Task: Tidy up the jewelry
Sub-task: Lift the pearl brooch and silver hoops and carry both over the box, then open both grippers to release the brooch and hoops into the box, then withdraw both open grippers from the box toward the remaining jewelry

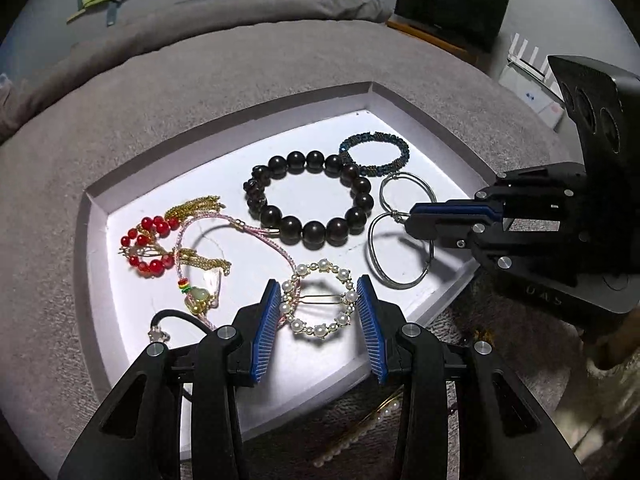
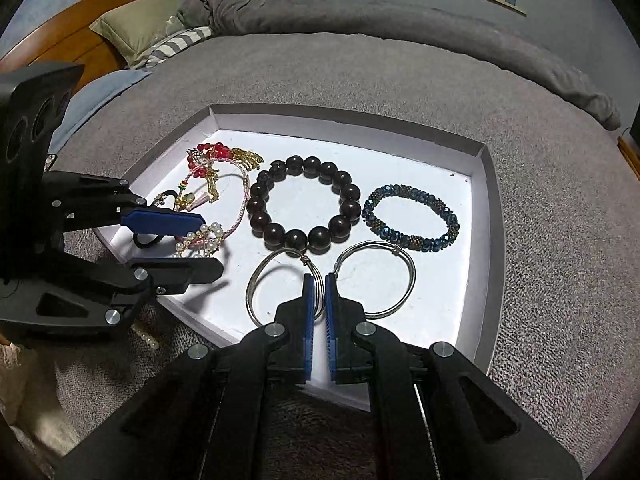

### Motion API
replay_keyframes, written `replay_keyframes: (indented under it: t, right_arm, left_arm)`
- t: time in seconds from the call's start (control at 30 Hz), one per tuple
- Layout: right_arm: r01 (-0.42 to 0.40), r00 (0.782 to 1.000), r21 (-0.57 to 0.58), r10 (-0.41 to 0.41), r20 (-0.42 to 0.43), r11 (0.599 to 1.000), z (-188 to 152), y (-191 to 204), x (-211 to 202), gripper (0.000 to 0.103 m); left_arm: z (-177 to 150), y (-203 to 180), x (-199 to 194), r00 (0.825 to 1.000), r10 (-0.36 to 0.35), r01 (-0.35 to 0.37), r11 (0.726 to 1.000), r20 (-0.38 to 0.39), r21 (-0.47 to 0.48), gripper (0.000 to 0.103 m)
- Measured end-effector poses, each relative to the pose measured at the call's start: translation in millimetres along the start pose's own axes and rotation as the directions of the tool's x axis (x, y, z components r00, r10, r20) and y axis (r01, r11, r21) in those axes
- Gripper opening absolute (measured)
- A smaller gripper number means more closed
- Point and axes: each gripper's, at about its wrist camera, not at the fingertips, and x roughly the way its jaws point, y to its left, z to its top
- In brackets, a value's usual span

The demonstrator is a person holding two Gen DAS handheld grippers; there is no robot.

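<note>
Left wrist view: we've got the white tray [image 1: 96, 240] on the bed, dark bead bracelet [image 1: 308, 200] mid-tray, our left gripper [image 1: 320, 308] spread wide around the pearl clip [image 1: 318, 300], right gripper [image 2: 319, 280] pinching a silver hoop [image 2: 286, 292]

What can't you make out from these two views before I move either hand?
- Whether the right gripper actually pinches the silver bangle: its jaws stand nearly closed, hiding the wire between them.
- The black hair tie: the left gripper covers most of it in the left wrist view.
- The pearl hair clip on the blanket: cut off behind the left gripper's body.
- The red bead and gold chain pile: too tangled to separate.
</note>
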Motion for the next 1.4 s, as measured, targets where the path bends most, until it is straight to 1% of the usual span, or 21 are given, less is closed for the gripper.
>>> replay_keyframes:
  t: [0.23, 0.3, 0.5, 0.6, 0.67, 0.9, 1.07, 1.2, 1.27, 1.4]
  right_arm:
    - [-0.011, 1.000, 0.006, 0.011, -0.009, 1.000, 1, -2, 0, 0.005]
    - [-0.012, 1.000, 0.008, 0.012, -0.007, 1.000, 1, -2, -1, 0.005]
    - [-0.002, 1.000, 0.004, 0.002, 0.002, 1.000, 0, -1, -3, 0.007]
    - [0.000, 1.000, 0.009, 0.000, 0.006, 1.000, 0, -2, -5, 0.009]
    - [0.001, 1.000, 0.014, -0.001, 0.019, 1.000, 0, -3, -8, 0.021]
    - [0.003, 0.998, 0.027, -0.005, 0.065, 1.000, 1, -3, -21, 0.025]
    - [0.016, 0.995, 0.040, -0.020, 0.098, 0.999, 1, -4, -27, 0.039]
    - [0.024, 0.991, 0.061, -0.032, 0.128, 0.998, 1, -7, -32, 0.044]
    - [0.028, 0.989, 0.069, -0.038, 0.144, 0.997, 1, -7, -33, 0.053]
    - [0.040, 0.983, 0.088, -0.055, 0.173, 0.995, 1, -9, -36, 0.061]
  left_arm:
    - [0, 0, 1, 1.000, -0.002, 0.002, 1.000, -0.001, -0.007, 0.041]
    - [0, 2, 1, 1.000, 0.000, 0.000, 1.000, 0.001, -0.014, 0.044]
    - [-2, 2, -2, 1.000, 0.013, -0.013, 1.000, 0.015, -0.017, 0.045]
    - [-4, 3, -5, 0.999, 0.016, -0.016, 1.000, 0.028, -0.025, 0.051]
    - [-4, 3, -7, 0.999, 0.021, -0.020, 1.000, 0.036, -0.024, 0.052]
    - [-3, 1, -14, 0.997, 0.048, -0.047, 0.999, 0.064, -0.022, 0.055]
    - [-4, 3, -17, 0.996, 0.060, -0.058, 0.998, 0.072, -0.028, 0.057]
    - [-5, 4, -21, 0.994, 0.072, -0.069, 0.997, 0.086, -0.035, 0.064]
    - [-6, 3, -22, 0.993, 0.078, -0.075, 0.997, 0.094, -0.036, 0.068]
    - [-6, 2, -25, 0.989, 0.098, -0.096, 0.995, 0.109, -0.031, 0.073]
